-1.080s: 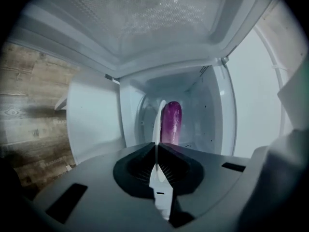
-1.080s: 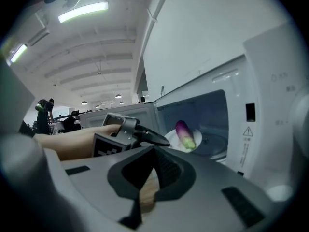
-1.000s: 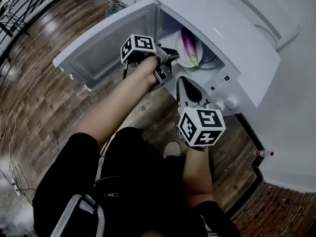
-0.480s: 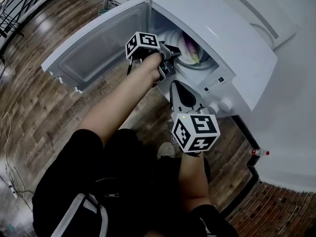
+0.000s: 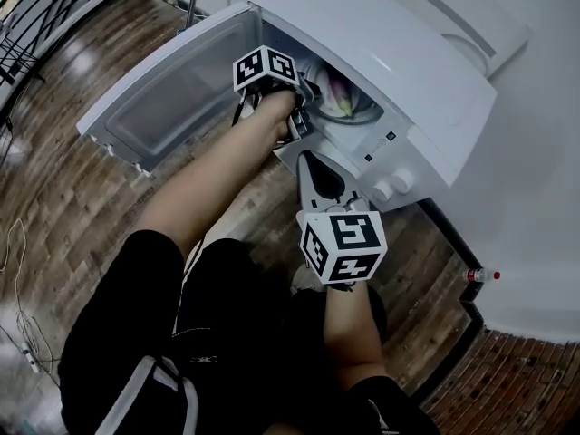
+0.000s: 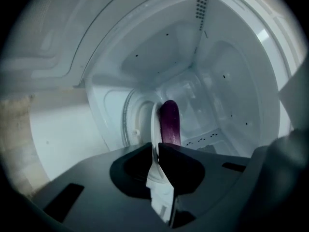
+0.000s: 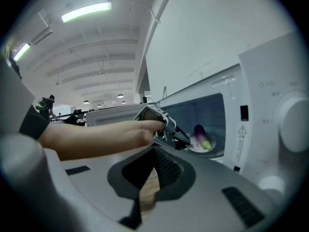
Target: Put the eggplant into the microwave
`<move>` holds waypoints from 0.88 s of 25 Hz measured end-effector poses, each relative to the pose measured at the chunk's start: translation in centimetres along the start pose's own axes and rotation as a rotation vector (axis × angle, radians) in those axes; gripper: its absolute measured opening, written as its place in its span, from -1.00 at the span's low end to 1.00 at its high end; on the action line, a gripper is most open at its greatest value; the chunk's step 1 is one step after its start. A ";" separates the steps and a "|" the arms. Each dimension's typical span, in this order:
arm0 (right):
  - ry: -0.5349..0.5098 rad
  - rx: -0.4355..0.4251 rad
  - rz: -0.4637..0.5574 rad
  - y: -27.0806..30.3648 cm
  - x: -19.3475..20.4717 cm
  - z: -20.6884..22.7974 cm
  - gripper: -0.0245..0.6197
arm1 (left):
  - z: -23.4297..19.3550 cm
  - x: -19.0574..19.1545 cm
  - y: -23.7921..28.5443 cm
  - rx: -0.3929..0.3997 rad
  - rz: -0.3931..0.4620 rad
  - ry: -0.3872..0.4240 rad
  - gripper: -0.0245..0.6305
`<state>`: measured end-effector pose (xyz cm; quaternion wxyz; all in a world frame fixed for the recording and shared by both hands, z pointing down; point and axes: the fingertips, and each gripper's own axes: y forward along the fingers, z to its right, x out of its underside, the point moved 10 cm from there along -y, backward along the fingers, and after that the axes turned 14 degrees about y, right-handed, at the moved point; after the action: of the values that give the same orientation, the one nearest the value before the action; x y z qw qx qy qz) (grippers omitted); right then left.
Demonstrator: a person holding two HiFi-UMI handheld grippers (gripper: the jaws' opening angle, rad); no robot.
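Status: the left gripper (image 6: 157,146) reaches inside the microwave (image 5: 426,71). Its jaws pinch the near rim of a white plate (image 6: 155,124) and are only starting to ease apart. The eggplant (image 6: 170,122) lies on that plate just ahead of the jaw tips, well inside the cavity. The right gripper (image 7: 153,151) hangs outside, behind and below the left one. Its jaws are together with nothing in them, and they point at the open front. The door (image 5: 172,98) stands wide open on the left gripper's outer side.

Risks, as judged from this position:

1. Unseated plate. The views do not show whether the plate sits flat on the turntable (image 6: 131,124) beside it. If the jaws let go with the far edge resting and the near edge raised, the plate drops and may tilt.
2. Rolling load. The eggplant is round and smooth, so any jolt or tilt of the plate could send it off the rim onto the cavity floor.
3. Dragging on exit. If the left gripper pulls back before its jaws are clear of the rim, the plate comes out with it.
4. Tight clearance. The hand and gripper fill much of the opening, and a sideways withdrawal may knock the frame or the plate.
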<state>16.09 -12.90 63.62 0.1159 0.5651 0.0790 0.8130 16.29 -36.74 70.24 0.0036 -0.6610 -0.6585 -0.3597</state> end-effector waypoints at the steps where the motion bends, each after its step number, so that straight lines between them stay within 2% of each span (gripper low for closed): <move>1: 0.000 0.006 0.003 -0.1 0.0 0.0 -0.90 | 0.3 -0.2 0.0 -0.039 -0.002 0.067 -0.83; 6: 0.032 0.025 0.018 -0.5 -0.4 0.0 -0.90 | 1.7 -0.9 -0.2 -0.249 0.045 0.494 -0.59; 8: 0.048 0.028 0.025 -0.4 -0.6 0.1 -0.90 | 1.8 -0.9 -0.5 -0.300 0.110 0.611 -0.53; 12: 0.063 0.044 0.037 -0.2 -0.7 0.4 -0.90 | 1.8 -0.3 -2.7 -0.348 0.250 0.722 -0.57; 13: 0.064 0.049 0.043 -0.1 -0.8 0.5 -0.90 | 2.0 -0.1 -3.6 -0.352 0.281 0.753 -0.80; 14: 0.065 0.055 0.049 0.0 -0.8 0.6 -0.90 | 2.2 0.2 -4.6 -0.350 0.311 0.790 -0.93; 17: 0.068 0.072 0.056 0.4 -0.8 0.7 -0.90 | 3.1 1.6 -7.9 -0.316 0.392 0.885 -0.93; 22: 0.060 0.094 0.069 1.0 -0.8 0.3 -0.90 | 4.1 5.0 -12.6 -0.289 0.473 0.932 -0.93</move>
<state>16.56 -14.08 63.32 0.0587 0.5477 0.1008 0.8285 6.58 -28.79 63.67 0.2850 -0.5556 -0.3641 -0.6910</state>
